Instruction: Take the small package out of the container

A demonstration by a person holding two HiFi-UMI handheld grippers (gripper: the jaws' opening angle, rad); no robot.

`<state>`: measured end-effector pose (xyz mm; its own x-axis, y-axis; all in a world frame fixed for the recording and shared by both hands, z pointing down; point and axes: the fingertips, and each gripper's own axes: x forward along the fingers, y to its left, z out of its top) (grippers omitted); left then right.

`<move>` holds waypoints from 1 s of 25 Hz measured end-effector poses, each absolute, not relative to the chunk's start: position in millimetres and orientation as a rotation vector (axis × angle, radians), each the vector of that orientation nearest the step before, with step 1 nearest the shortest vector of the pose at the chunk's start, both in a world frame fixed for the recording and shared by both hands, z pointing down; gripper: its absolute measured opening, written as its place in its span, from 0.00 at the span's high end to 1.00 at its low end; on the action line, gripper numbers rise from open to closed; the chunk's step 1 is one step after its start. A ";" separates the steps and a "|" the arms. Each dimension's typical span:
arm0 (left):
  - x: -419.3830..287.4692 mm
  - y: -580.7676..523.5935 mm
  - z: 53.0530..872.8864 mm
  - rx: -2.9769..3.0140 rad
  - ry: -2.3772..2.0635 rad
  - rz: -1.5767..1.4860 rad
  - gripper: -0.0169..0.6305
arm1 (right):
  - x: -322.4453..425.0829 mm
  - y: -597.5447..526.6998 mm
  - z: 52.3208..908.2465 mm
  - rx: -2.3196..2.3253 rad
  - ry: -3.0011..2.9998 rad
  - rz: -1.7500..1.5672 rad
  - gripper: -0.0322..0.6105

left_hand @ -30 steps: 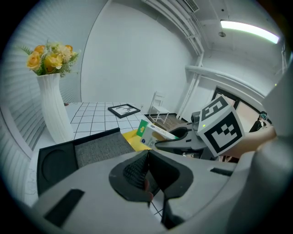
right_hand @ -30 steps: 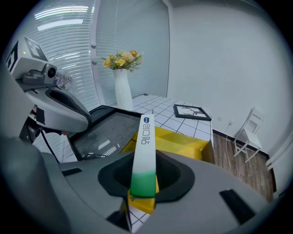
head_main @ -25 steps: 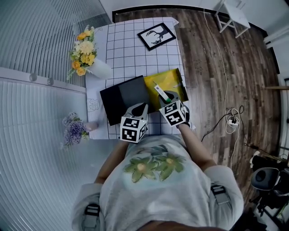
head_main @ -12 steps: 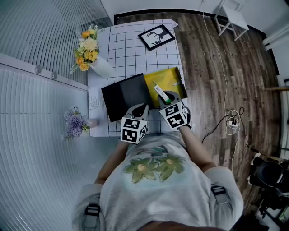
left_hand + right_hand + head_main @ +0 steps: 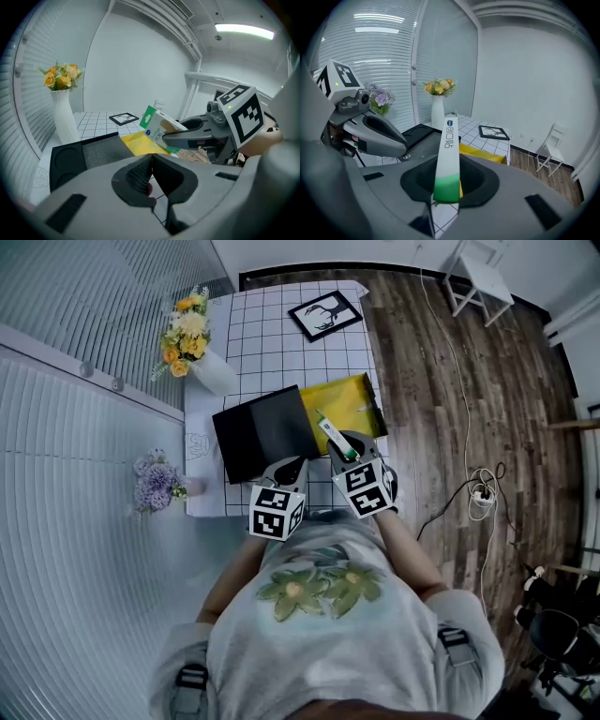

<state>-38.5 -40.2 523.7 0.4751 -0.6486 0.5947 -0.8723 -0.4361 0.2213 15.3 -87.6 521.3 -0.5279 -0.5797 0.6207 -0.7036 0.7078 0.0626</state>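
Note:
A small white and green package (image 5: 334, 434) (image 5: 446, 154) stands on edge between the jaws of my right gripper (image 5: 346, 443) (image 5: 449, 182), which is shut on it. It is held above the near edge of the open yellow container (image 5: 357, 398) (image 5: 137, 142) on the grid-patterned table (image 5: 272, 343). A black tray-like lid (image 5: 264, 431) lies just left of the container. My left gripper (image 5: 288, 466) (image 5: 151, 162) hovers over the table's near edge beside that lid, shut with nothing in it. The left gripper view shows the package (image 5: 156, 123) in the right gripper's grey fingers (image 5: 187, 138).
A white vase of yellow flowers (image 5: 212, 373) stands at the table's left side, and a framed picture (image 5: 325, 315) lies at its far end. Purple flowers (image 5: 153, 494) sit left of the table. Wood floor with cables (image 5: 479, 491) and a white stool (image 5: 485, 276) lies to the right.
The table has slid slightly up the head view, so both grippers sit a little nearer the person. The package stays in the right gripper's grip.

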 end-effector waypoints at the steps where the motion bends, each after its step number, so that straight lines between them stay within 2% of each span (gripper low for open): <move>1: -38.2 -37.0 523.0 2.222 -1.256 0.587 0.96 | 15.6 -84.4 519.2 0.978 -2.290 0.256 0.81; 13: -31.8 -13.9 516.0 2.245 -1.253 0.574 0.96 | 20.9 -60.5 481.7 1.072 -2.371 0.177 0.81; 25: -25.6 0.5 491.4 2.302 -1.263 0.539 0.96 | 28.2 -49.1 479.0 1.095 -2.367 0.169 0.81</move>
<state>-25.6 0.5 491.4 0.5023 -0.6777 0.5371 -0.8567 -0.4743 0.2026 28.2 -49.1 479.0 -0.5366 -0.6747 0.5069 -0.7399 0.6649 0.1018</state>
